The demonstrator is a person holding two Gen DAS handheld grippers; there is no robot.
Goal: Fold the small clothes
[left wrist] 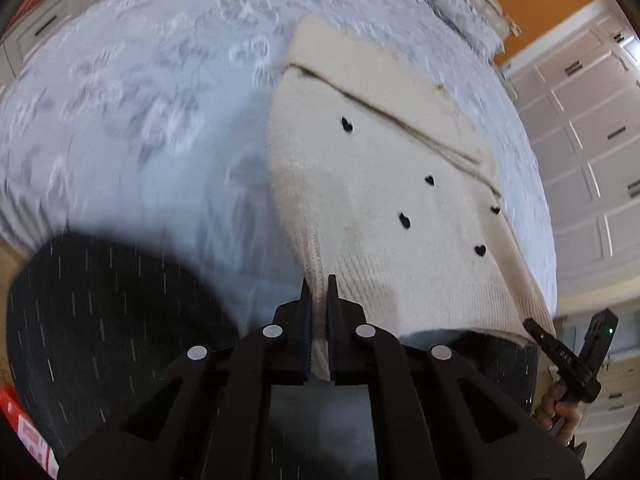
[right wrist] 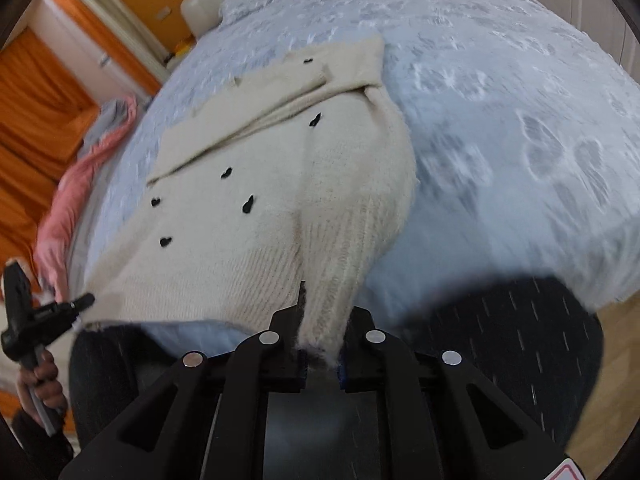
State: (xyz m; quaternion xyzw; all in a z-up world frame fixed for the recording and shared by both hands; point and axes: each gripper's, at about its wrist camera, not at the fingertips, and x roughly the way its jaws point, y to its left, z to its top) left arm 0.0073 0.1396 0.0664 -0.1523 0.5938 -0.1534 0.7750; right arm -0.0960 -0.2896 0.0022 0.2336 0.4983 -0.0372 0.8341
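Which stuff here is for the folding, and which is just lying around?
For the folding:
- cream sweater with little black hearts
- left gripper, shut on the sweater's hem
- right gripper, shut on the sweater's hem

Just lying around:
- blue flowery bedspread
- pink cloth at the bed's edge
- pillow

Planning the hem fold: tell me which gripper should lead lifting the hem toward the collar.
Neither alone. The left gripper and right gripper each pinch a bottom corner of the cream sweater, so probably both should carry the hem together, or it would skew.
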